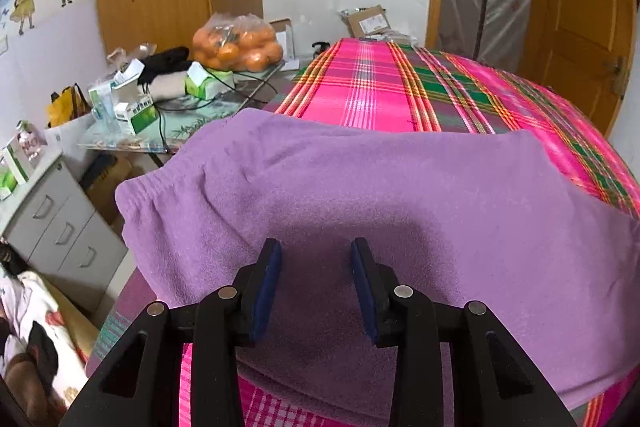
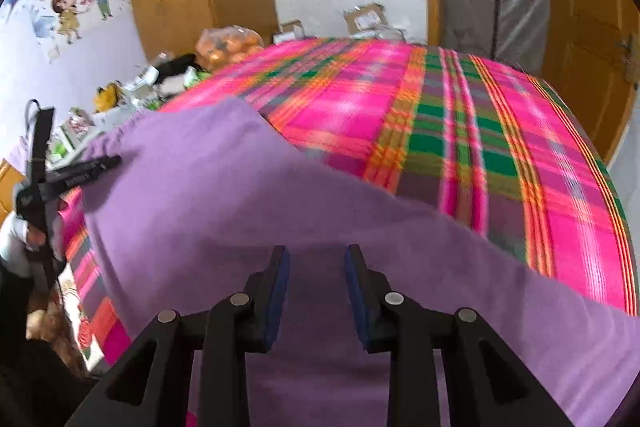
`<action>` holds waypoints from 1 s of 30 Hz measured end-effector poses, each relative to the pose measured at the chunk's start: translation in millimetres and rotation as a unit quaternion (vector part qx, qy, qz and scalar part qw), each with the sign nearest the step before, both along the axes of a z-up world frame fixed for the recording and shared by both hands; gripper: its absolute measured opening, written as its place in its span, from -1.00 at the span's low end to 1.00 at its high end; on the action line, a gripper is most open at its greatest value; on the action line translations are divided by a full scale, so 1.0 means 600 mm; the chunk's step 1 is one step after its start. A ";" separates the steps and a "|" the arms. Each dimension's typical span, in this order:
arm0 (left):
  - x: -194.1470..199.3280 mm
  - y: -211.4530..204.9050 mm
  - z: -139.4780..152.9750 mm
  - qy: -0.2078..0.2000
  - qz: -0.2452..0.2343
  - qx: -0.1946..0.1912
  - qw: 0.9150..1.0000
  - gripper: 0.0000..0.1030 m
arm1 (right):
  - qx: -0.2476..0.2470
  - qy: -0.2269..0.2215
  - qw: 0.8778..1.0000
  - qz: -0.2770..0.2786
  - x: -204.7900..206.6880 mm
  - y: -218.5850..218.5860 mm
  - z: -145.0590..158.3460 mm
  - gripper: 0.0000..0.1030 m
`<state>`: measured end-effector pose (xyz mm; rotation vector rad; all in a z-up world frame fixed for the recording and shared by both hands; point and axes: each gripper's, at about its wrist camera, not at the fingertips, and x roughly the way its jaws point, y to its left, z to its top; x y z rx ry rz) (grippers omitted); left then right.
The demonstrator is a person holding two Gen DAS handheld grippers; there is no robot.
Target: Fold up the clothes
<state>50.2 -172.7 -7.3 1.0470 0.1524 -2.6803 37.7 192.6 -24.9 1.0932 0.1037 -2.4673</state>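
Garment lies spread beneath both gaping tools.

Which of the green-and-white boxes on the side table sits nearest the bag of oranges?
The green-and-white box lying tilted right beside the bag of oranges, next to the black fabric; the other boxes stand further left, by the table's near edge.

Two evenly lit indoor fisheye views, the left one sharp and the right one smeared by motion.

Soft, diffuse light fills the room with no hard glare. The left tool casts a broad, soft shadow on the purple garment. In the right wrist view the plaid bedspread is streaked with blur. Straight lines bow outward, and both pictures' corners fall to black.
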 end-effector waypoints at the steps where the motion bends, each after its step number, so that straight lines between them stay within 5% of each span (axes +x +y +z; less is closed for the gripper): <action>1: 0.001 0.000 0.000 0.002 0.002 0.001 1.000 -0.26 | -0.003 -0.001 1.000 -0.006 0.004 0.009 -0.002 -0.43; 26: 0.022 0.008 -0.003 0.022 0.011 0.005 1.000 -0.25 | -0.001 0.016 0.981 -0.191 0.050 0.193 -0.005 -0.44; 30: 0.022 0.011 -0.001 0.019 0.019 0.006 1.000 -0.25 | -0.004 0.030 0.987 -0.159 0.066 0.175 0.002 -0.43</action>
